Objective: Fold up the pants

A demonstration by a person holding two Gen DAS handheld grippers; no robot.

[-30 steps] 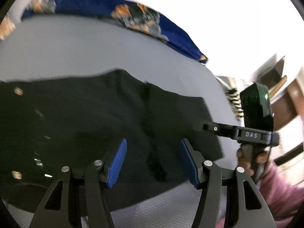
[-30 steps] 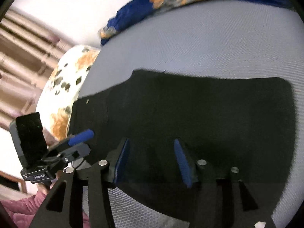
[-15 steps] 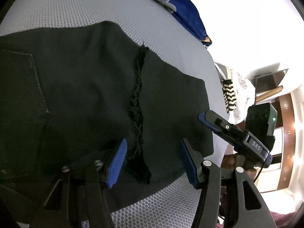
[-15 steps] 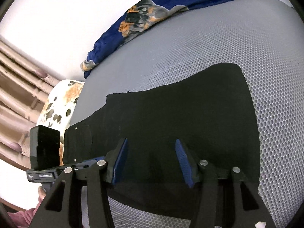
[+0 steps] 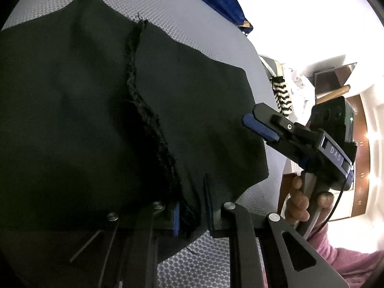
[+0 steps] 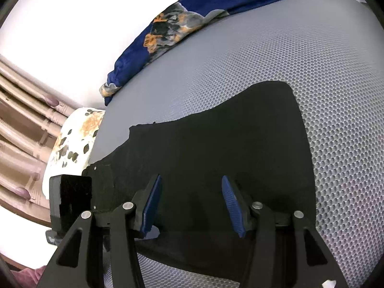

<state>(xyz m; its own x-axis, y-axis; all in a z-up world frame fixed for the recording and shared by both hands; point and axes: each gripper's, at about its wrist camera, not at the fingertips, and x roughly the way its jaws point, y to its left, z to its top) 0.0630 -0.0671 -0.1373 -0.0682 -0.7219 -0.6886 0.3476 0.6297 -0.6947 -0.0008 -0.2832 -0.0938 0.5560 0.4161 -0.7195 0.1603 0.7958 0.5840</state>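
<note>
Grey honeycomb-mesh mattress [image 6: 276,55], blue floral blanket [image 6: 192,21] along its far edge, white wall [image 6: 72,24], dark wooden furniture [image 5: 357,168].

Count: 1 black pants [image 5: 100,110]; 2 hand-held grippers, left [image 5: 192,212], right [image 6: 192,206]; 1 blue floral cloth [image 6: 192,24]; 1 spotted pillow [image 6: 72,148].

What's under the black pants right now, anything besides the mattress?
The black pants lie on the grey mesh mattress, which shows around their edges. Whatever is beneath the cloth itself is covered. The left gripper pinches their frayed edge.
</note>
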